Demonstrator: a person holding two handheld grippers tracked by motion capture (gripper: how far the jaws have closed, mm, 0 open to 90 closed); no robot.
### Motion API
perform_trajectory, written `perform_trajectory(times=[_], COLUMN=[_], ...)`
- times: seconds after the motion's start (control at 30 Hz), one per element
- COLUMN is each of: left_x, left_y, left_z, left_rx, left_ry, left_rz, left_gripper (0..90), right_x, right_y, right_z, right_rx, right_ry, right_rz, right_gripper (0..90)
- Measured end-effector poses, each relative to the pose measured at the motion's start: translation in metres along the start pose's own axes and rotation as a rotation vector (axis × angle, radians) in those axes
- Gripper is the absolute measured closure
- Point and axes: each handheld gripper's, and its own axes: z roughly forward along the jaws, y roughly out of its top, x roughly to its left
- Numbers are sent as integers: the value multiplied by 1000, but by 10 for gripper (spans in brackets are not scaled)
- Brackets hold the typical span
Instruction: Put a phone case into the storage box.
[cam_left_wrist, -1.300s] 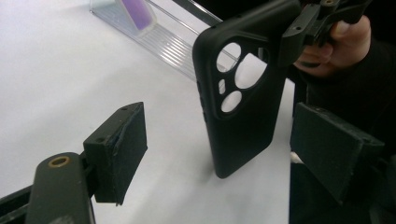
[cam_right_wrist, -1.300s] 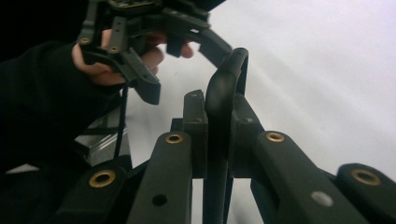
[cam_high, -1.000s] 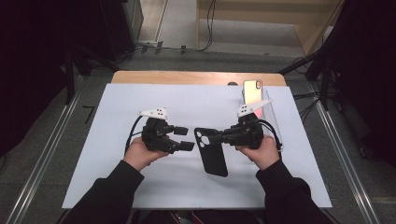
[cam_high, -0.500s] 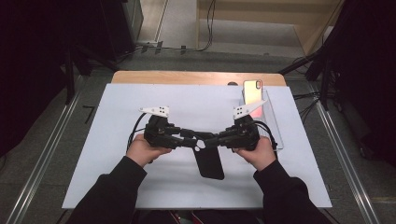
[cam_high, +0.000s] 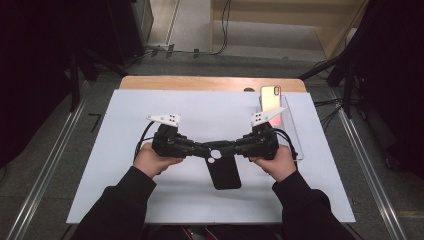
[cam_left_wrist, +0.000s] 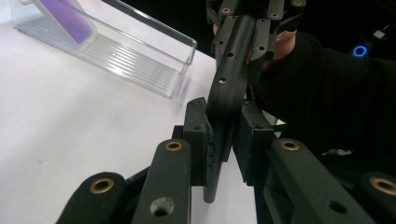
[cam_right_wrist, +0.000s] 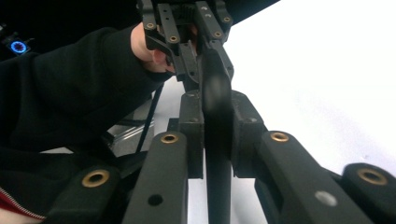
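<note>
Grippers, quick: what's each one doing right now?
Left gripper: jaws have just been closing, now shut on the black phone case.
Right gripper: shut on the same case.

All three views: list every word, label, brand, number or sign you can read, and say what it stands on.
None can be read.
Black phone case, held between the left claw and the right claw: no print visible.
Phone in the clear stand: glowing screen, no legible text.
Blue ring light by the sleeve: a lit ring, no characters.
</note>
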Motion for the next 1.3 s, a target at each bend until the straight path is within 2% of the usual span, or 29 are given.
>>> perform_trajectory(times=[0.13, 0.27, 0.37, 0.47, 0.57, 0.67, 0.77, 0.87, 0.97, 1.07, 1.2, 1.3], left_x=[-3, -4, -5, -7, -10, -12, -14, -17, -21, -25, -29, -31], left_y=[2, 4, 6, 7, 10, 11, 13, 15, 17, 19, 21, 22], left_z=[-1, -3, -6, -10, -13, -15, -17, -18, -18, -16, -13, -11], left_rx=[11, 18, 16, 21, 36, 33, 24, 22, 27, 31, 49, 34], left_ry=[6, 12, 33, 65, 112, 139, 169, 212, 278, 310, 370, 406], left_rz=[6, -10, -24, -34, -61, -81, -102, -128, -152, -165, -186, -205], left_gripper=[777, 778, 778, 777, 776, 776, 776, 776, 775, 775, 775, 775], right_x=[1, 2, 4, 5, 7, 8, 11, 14, 17, 20, 24, 26], right_y=[0, 1, 0, -3, -6, -9, -11, -11, -12, -11, -10, -10], right_z=[1, 2, 0, -2, -3, -2, 2, 6, 11, 19, 30, 36], right_rx=[4, -15, -32, -40, -43, -89, -112, -92, -85, -65, -78, -89], right_ry=[-21, -44, -84, -118, -138, -137, -202, -246, -293, -368, -434, -466], right_rz=[-3, -24, -28, -28, -57, -43, -56, -57, -56, -35, -21, -6], right_gripper=[699, 529, 397, 311, 255, 145, 0, 0, 0, 0, 0, 0])
